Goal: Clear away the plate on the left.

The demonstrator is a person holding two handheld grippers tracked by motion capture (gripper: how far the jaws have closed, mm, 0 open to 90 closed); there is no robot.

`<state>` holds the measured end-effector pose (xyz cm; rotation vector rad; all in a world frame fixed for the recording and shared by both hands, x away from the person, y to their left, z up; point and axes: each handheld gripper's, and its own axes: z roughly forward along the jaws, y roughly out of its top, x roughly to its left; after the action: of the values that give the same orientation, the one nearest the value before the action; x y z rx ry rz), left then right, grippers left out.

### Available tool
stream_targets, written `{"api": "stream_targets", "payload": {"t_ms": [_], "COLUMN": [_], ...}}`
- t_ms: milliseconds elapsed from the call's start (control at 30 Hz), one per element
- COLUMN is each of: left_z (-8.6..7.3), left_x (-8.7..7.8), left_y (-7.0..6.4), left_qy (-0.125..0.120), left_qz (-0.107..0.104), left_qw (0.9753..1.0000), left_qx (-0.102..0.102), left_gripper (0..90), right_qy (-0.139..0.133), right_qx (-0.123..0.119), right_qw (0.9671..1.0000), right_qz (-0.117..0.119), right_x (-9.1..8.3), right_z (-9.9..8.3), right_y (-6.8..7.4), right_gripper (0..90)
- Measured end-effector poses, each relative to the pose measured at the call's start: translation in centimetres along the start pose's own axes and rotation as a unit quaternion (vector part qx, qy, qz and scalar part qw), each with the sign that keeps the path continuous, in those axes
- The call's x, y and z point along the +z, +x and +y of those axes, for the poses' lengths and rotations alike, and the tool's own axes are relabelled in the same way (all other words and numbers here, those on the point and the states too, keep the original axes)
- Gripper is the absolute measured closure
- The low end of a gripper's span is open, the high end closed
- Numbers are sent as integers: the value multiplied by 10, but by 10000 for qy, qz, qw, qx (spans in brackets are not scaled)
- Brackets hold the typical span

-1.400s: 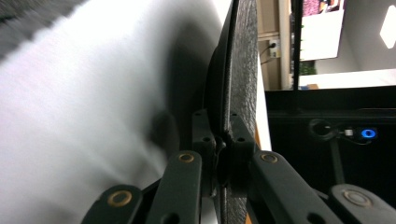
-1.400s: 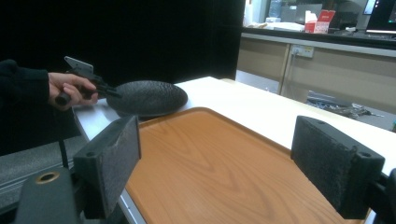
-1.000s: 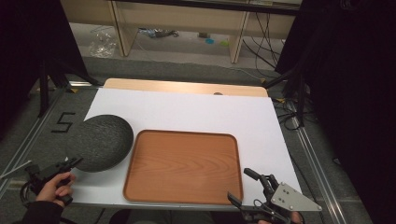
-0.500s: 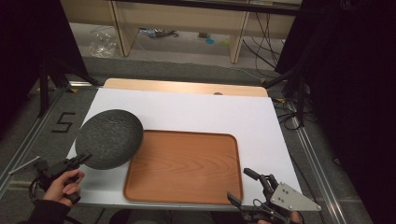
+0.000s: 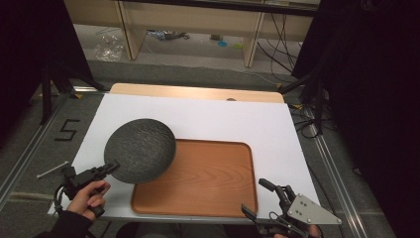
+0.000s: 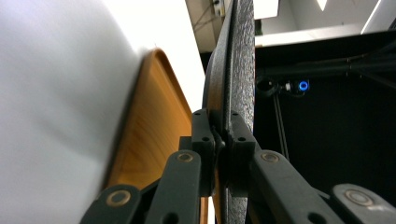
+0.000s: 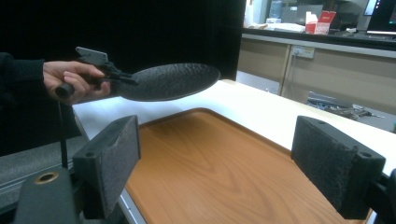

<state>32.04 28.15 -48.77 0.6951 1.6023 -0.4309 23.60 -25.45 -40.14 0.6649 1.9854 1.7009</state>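
Left tongs (image 5: 111,167) hold the dark plate (image 5: 140,149) above the wooden tray (image 5: 208,181).

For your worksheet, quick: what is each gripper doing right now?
Left gripper: shut on the rim of the dark plate, held above the wooden tray.
Right gripper: open, holding nothing.

Left hand-held gripper (image 6: 223,154) with black jaws clamped on the rim of a dark textured plate (image 6: 243,56) seen edge-on, wooden tray (image 6: 149,121) beside it, white surface (image 6: 56,93) beneath
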Motion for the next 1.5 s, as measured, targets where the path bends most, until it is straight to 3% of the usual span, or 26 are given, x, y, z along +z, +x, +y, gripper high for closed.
{"api": "stream_targets", "payload": {"t_ms": [67, 233, 300, 433, 467, 500, 533, 567, 733, 833, 867, 933, 1000, 1033, 1067, 1100, 1167, 1300, 1400, 1433, 1500], "left_z": [-4, -14, -18, -26, -28, -30, -32, -34, -44, -49, -53, -56, -61, -63, -64, -66, -70, -75, -79, -80, -81], "left_x": [4, 15, 19, 28, 31, 33, 36, 37, 49, 56, 60, 66, 72, 74, 77, 79, 83, 89, 92, 92, 93], "left_y": [-2, -5, -6, -8, -9, -9, -9, -9, -12, -13, -14, -12, -12, -13, -11, -10, -12, -8, -6, -6, -5], "left_qy": [94, 276, 362, 535, 573, 608, 649, 658, 906, 1023, 1035, 1155, 1232, 1253, 1344, 1388, 1436, 1593, 1623, 1693, 1706], "left_qz": [24, -1, 4, -2, 18, 37, 57, 60, 90, 129, 152, 204, 223, 275, 248, 276, 356, 523, 672, 743, 717], "left_qw": [10000, 9996, 9993, 9985, 9983, 9980, 9978, 9977, 9956, 9944, 9944, 9929, 9917, 9915, 9900, 9892, 9886, 9847, 9834, 9816, 9818], "left_qx": [21, 56, 59, 131, 122, 151, 146, 137, 238, 238, 154, 204, 282, 220, 353, 389, 273, 469, 444, 467, 428], "left_gripper": [845, 846, 845, 843, 841, 840, 839, 839, 838, 838, 838, 837, 829, 828, 827, 828, 821, 819, 812, 810, 812], "right_qy": [31, 130, -15, 77, -86, -1, 55, -14, 68, 5, 80, -49, 58, -27, 23, 92, 72, 45, 0, 52, 91], "right_qx": [-68, 8, -12, 46, -52, 67, -6, 16, -29, 19, -5, 14, 19, -25, 107, 46, -3, 26, -28, -39, -47], "right_qw": [9999, 9999, 10000, 10000, 9999, 10000, 10000, 10000, 9999, 10000, 10000, 10000, 10000, 10000, 9999, 9999, 10000, 10000, 10000, 10000, 9999], "right_qz": [-97, -44, -31, -34, -45, -5, -76, 18, -80, 8, -43, 17, -20, -29, -8, -27, -38, -7, -19, -40, -38], "right_x": [-1, -2, 0, -1, 1, 1, 0, 0, -1, 0, -1, 1, -1, 0, 0, -2, -2, -1, -1, -2, -3], "right_z": [1, 1, 0, 1, 0, 0, 0, 0, 0, 0, 0, 0, 1, 0, -1, 0, 1, 0, 0, 0, 1], "right_y": [0, 1, 0, 1, 0, 1, 0, 1, 0, 0, 0, 0, 1, 0, 2, 1, 0, 1, 0, 0, 0], "right_gripper": [169, 169, 169, 169, 169, 169, 168, 169, 169, 169, 169, 169, 169, 169, 169, 169, 169, 169, 169, 169, 169]}}
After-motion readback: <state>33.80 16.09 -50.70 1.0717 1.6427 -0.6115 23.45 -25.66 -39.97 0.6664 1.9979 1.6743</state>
